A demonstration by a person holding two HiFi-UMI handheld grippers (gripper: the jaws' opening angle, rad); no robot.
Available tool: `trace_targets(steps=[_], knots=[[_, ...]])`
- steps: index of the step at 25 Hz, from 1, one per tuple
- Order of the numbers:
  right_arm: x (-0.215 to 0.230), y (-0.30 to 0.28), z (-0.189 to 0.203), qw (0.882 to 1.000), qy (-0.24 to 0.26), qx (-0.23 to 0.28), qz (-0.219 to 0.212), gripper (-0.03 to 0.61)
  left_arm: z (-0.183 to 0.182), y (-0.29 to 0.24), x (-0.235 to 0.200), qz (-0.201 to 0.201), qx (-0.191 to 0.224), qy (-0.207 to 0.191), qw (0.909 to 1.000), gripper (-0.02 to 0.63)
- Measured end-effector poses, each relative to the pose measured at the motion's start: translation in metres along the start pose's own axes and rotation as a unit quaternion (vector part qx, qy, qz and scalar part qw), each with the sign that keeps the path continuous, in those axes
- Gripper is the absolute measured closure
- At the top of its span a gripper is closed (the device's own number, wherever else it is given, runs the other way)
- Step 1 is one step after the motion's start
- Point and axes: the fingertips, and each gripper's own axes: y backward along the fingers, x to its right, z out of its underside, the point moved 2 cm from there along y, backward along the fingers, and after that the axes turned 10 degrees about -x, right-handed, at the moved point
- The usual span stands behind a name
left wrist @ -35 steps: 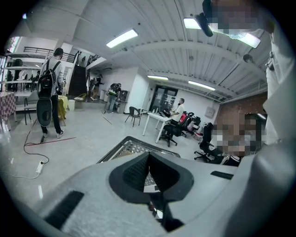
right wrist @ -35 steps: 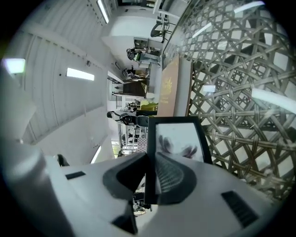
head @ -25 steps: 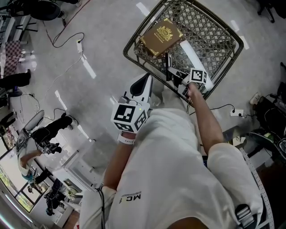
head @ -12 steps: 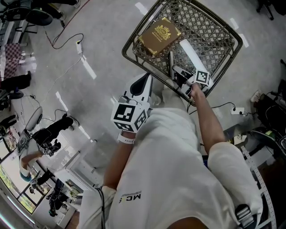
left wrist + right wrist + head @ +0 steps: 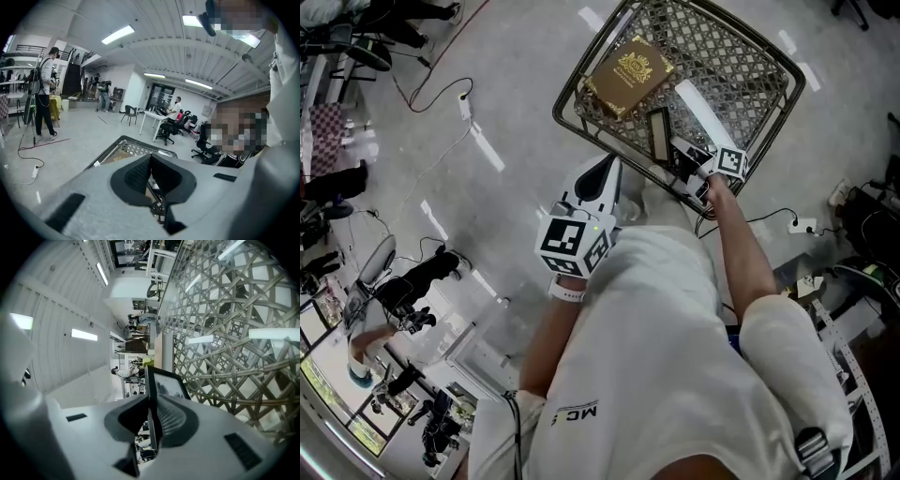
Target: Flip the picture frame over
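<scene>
Since prior frames, picture frame [image 5: 658, 134] has tipped to show more of one face, and right gripper [image 5: 675, 153] has shifted twd basket's right side. Frame now stands on one edge, tilted, just inside near rim of wire basket [image 5: 741, 70], w/ bare mesh beyond it. Right jaws, just closing, pinch frame's near edge. Brown box [image 5: 628, 75] lies flat in basket's far-left corner, well apart from frame. Left gripper [image 5: 602, 173] hovers outside rim, jaws pressed together, empty.
</scene>
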Motion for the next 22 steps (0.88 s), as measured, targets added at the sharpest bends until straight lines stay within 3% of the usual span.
trace_targets(steps=[12, 22], knots=[[0.016, 0.013, -0.002, 0.999, -0.009, 0.020, 0.035, 0.509, 0.001, -0.003, 0.005, 0.005, -0.002, 0.000, 1.0000, 0.589], [0.034, 0.008, -0.005, 0.994, 0.002, 0.023, 0.108, 0.509, 0.000, -0.002, 0.007, 0.002, -0.004, -0.003, 1.0000, 0.589]])
